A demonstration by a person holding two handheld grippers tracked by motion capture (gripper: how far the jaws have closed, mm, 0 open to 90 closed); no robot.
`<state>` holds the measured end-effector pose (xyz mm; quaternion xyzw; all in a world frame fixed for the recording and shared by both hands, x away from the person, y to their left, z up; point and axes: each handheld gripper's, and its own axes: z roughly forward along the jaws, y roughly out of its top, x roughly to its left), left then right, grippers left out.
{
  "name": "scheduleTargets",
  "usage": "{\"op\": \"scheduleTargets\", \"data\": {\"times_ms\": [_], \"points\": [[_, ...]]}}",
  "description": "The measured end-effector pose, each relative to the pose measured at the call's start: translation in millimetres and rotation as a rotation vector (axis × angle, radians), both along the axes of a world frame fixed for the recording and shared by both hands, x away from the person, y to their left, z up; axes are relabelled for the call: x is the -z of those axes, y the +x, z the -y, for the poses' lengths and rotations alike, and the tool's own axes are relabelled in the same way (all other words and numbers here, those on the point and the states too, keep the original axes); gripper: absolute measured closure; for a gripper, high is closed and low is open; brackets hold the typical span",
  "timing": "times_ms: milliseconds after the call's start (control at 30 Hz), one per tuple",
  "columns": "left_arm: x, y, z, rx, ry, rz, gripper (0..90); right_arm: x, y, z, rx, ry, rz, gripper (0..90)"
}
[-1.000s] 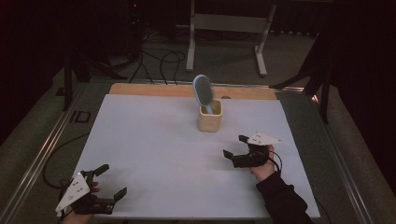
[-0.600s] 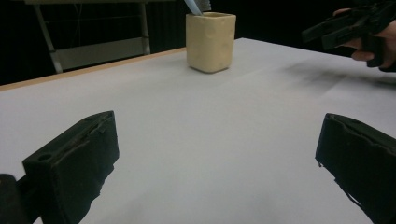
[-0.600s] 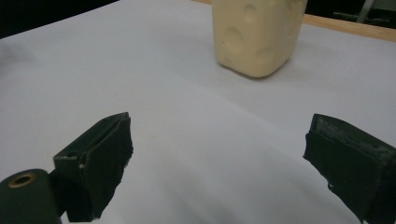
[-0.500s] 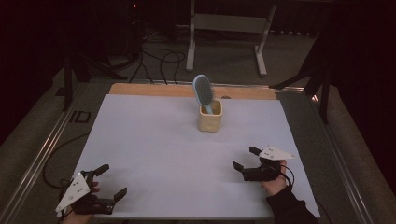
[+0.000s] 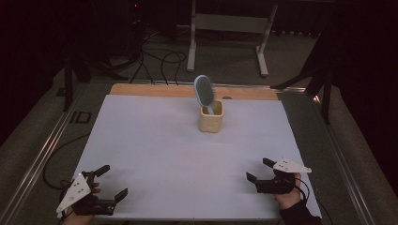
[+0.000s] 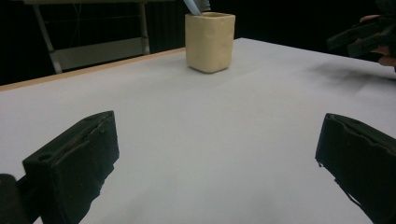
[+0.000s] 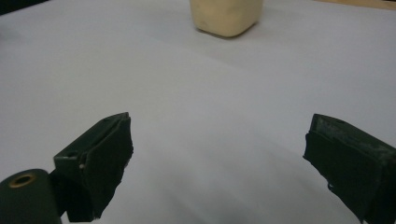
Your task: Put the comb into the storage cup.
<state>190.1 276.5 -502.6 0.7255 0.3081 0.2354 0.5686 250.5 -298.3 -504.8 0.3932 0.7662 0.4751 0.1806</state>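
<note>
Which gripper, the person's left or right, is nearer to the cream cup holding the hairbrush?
Right. The right gripper sits near the table's front edge, to the right of the cream cup. The left gripper sits at the front left corner, farther from it.

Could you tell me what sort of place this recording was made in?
Probably a lab or studio workstation, not a home: a white-covered table in a dark room, loose cables on the floor, and a metal stand behind it. A hairbrush stands in a cream cup.
</note>
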Motion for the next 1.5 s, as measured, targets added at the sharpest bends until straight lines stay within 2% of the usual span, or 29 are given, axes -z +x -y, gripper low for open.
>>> {"op": "scheduleTargets", "data": {"times_ms": [200,300,400,433,500,667,933,1100,1500], "points": [[-0.1,0.0,0.0,0.002,-0.001,0.000,0.0,2.8,-8.1,6.0,0.019,-0.020,-0.003,7.2],[-0.3,-0.3,0.1,0.002,-0.003,0.001,0.0,5.4,-12.9,12.8,0.038,-0.012,-0.014,7.2],[-0.2,-0.1,0.0,0.002,-0.004,0.001,0.0,9.0,-16.1,16.1,0.028,-0.009,-0.031,7.2],[0.0,0.1,-0.1,0.002,-0.001,0.000,0.0,10.3,-16.3,15.9,0.030,-0.024,-0.032,7.2],[0.3,0.4,0.2,0.004,0.000,-0.001,0.0,11.6,-14.8,15.1,0.028,-0.037,-0.024,7.2],[0.6,0.5,0.5,0.005,0.002,-0.002,0.0,14.0,-10.0,11.7,0.021,-0.033,-0.017,7.2],[0.6,0.4,0.7,0.009,0.004,0.000,0.0,15.5,-2.7,8.0,0.013,-0.011,-0.015,7.2],[0.5,0.2,0.6,0.009,0.003,-0.001,0.0,14.9,-2.9,5.6,0.015,-0.024,-0.007,7.2],[0.6,0.4,0.6,0.009,0.002,-0.002,0.0,13.1,-4.4,6.5,0.024,-0.018,0.008,7.2]]}}
